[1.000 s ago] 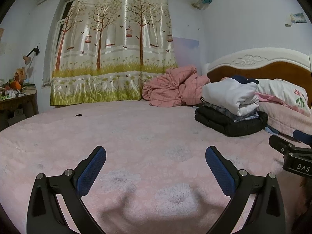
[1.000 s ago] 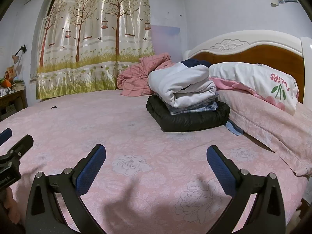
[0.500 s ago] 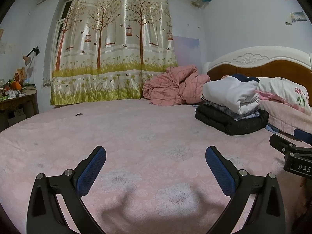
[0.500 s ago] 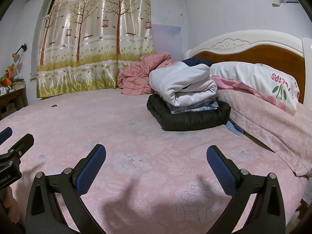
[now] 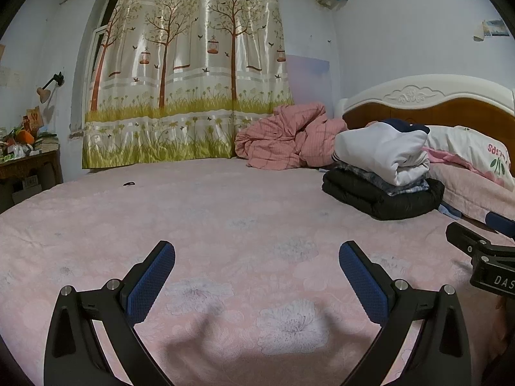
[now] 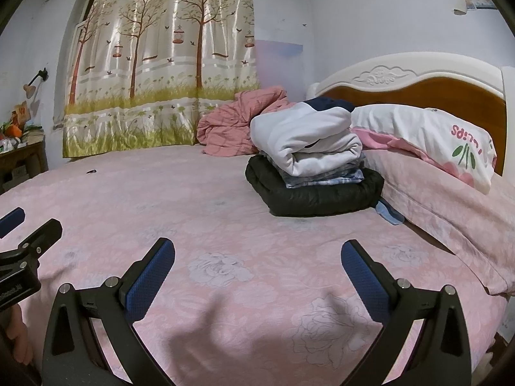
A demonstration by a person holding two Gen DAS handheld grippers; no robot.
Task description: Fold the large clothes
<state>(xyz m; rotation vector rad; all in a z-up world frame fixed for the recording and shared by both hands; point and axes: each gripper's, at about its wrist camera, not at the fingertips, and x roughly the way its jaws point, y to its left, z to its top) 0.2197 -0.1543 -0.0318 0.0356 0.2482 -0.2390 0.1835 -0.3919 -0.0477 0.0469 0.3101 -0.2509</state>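
A stack of folded clothes point(image 6: 309, 160) sits on the pink bed point(image 6: 225, 212) near the headboard: a black padded jacket point(image 6: 322, 193) at the bottom, plaid fabric in the middle, a white and navy garment point(image 6: 305, 138) on top. The stack also shows in the left wrist view point(image 5: 383, 173). My left gripper point(image 5: 257, 254) is open and empty, low over the bedspread. My right gripper point(image 6: 257, 252) is open and empty, in front of the stack and apart from it. Each gripper shows at the edge of the other's view.
A crumpled pink quilt point(image 5: 286, 140) lies at the far side by the curtain point(image 5: 190, 74). Pillows point(image 6: 428, 135) lean on the headboard point(image 6: 418, 80). A small dark object point(image 5: 129, 183) lies on the bed. A cluttered side table point(image 5: 25, 160) stands at left.
Both views shift very slightly; the grippers stay open and empty and the clothes stack has not moved.
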